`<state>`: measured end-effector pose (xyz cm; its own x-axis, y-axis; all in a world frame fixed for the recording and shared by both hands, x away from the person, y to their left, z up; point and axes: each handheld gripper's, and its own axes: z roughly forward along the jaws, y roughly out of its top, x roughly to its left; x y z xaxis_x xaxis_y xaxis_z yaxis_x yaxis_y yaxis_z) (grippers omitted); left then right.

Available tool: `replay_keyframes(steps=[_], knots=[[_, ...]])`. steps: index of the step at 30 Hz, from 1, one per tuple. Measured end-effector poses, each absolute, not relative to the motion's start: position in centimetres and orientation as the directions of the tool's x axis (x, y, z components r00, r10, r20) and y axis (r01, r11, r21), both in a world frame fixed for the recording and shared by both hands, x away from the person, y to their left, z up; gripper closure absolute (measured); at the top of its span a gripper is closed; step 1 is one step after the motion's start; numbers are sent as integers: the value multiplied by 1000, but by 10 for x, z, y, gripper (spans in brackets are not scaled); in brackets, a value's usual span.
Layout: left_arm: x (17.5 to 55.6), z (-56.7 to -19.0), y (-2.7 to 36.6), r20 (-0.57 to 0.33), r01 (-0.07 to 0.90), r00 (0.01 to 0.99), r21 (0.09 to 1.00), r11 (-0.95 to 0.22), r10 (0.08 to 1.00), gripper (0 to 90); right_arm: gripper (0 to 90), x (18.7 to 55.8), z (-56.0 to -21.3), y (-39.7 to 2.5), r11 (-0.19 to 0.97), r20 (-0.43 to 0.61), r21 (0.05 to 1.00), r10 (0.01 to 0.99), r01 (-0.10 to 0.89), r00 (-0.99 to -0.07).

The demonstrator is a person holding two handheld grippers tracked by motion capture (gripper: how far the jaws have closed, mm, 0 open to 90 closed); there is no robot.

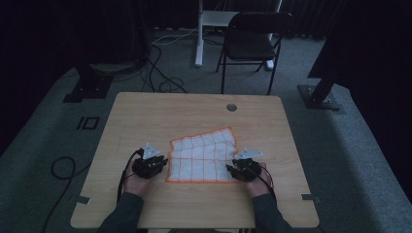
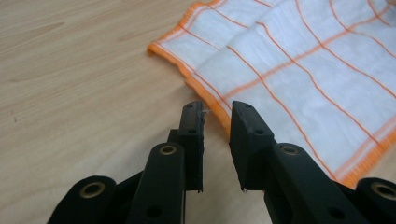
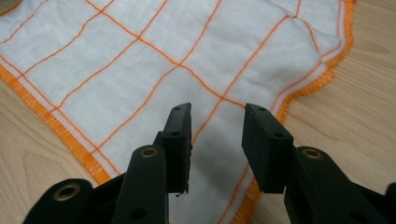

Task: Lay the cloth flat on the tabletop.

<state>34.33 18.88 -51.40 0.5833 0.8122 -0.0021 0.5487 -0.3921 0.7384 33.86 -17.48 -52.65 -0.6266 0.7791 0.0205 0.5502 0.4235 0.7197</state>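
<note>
A white cloth (image 1: pixel 204 158) with an orange grid and orange hem lies folded on the wooden table (image 1: pixel 145 111). My left gripper (image 1: pixel 163 161) stands open at the cloth's left edge; in the left gripper view its jaws straddle the orange hem of the cloth (image 2: pixel 299 70), with the gripper (image 2: pixel 217 112) low over the wood. My right gripper (image 1: pixel 230 168) is open over the cloth's near right corner. In the right gripper view the gripper (image 3: pixel 217 112) hovers above the cloth (image 3: pixel 140 60), nothing pinched between its jaws.
A round grommet hole (image 1: pixel 231 107) sits near the table's far edge. A black folding chair (image 1: pixel 252 41) and a white desk leg (image 1: pixel 199 34) stand beyond the table. Cables (image 1: pixel 160 73) trail over the grey floor.
</note>
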Motion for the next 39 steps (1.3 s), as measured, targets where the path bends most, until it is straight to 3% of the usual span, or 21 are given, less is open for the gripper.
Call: replay_keyframes(steps=[11, 19, 28, 39], knots=[[390, -503, 171, 5, 531, 606, 742, -409, 795, 730, 614, 338, -538, -170, 439, 21, 700, 776, 563, -631], [425, -518, 158, -10, 585, 600, 687, -431, 800, 730, 606, 336, -538, -169, 433, 21, 701, 782, 567, -623], [437, -530, 155, -6, 611, 592, 655, -445, 806, 790, 607, 334, -539, -169, 432, 20, 702, 783, 567, -622], [456, -531, 165, 21, 628, 523, 666, -403, 852, 783, 606, 323, -538, -171, 434, 19, 698, 785, 570, -620]])
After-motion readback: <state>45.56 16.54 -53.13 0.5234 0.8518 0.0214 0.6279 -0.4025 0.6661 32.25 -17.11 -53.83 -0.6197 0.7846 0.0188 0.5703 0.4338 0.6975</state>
